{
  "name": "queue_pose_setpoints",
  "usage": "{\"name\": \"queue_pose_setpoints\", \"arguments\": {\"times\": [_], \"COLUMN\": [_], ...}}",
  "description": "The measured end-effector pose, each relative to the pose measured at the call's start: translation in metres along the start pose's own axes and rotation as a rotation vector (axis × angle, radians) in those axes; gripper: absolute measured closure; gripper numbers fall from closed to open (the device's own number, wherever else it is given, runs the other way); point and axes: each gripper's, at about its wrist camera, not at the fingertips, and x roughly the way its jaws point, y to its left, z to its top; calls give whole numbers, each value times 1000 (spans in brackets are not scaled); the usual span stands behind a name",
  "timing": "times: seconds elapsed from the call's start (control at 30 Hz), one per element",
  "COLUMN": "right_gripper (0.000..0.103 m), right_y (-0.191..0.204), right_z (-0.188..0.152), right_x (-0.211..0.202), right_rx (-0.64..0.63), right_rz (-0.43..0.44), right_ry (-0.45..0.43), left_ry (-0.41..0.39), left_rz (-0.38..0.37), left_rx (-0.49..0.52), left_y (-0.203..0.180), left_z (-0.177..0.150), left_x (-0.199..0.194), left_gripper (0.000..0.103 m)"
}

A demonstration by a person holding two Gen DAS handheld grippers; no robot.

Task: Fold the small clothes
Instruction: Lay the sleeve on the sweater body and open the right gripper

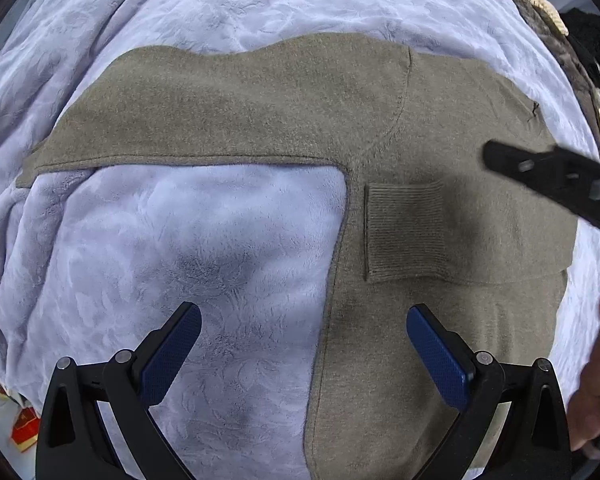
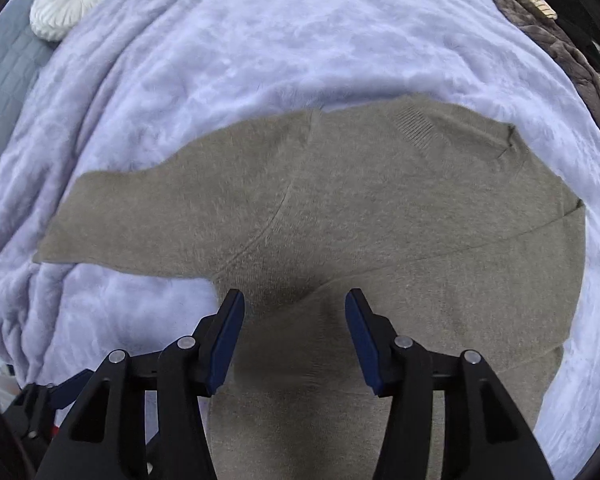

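Sweater [image 1: 440, 120], one sleeve folded across its body, wants the other sleeve [image 1: 188, 112] next; both the left gripper [image 1: 304, 344] and right gripper [image 2: 294, 332] hover above it, jaws apart, gripping nothing.

Soft daylight, dark shadows under each claw, fisheye-bent edges, right-wrist view slightly blurred.

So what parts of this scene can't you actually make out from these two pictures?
- Sweater hem: cut off by the bottom edge in both wrist views, behind the fingers.
- Pile of clothes at the bed's far edge: too small and warped in both views to tell the garments apart.
- Red item, left wrist view: clipped by the lens rim, unidentifiable.
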Motion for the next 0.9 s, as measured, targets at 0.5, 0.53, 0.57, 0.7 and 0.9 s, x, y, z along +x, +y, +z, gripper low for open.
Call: {"name": "queue_pose_setpoints", "arguments": {"times": [0.5,0.53,0.57,0.7,0.9], "right_gripper": [37,37,37,36,36], "right_y": [-73,-68,-62,-36,-24], "right_z": [-37,-40,-42,-42,-36], "right_x": [60,68,77,81,22], "right_rx": [87,72,58,-50,-82], "right_rz": [-191,-173,-150,-147,-60], "right_ry": [199,227,264,277,133], "left_ry": [10,9,9,3,-50], "left_rz": [34,39,42,44,4], "left_rx": [41,38,33,7,-126], "left_y": [-19,-18,-17,-10,36], "left_z": [-1,0,0,5,25], "left_x": [6,6,6,5,3], "left_gripper": [0,0,0,0,0]}}
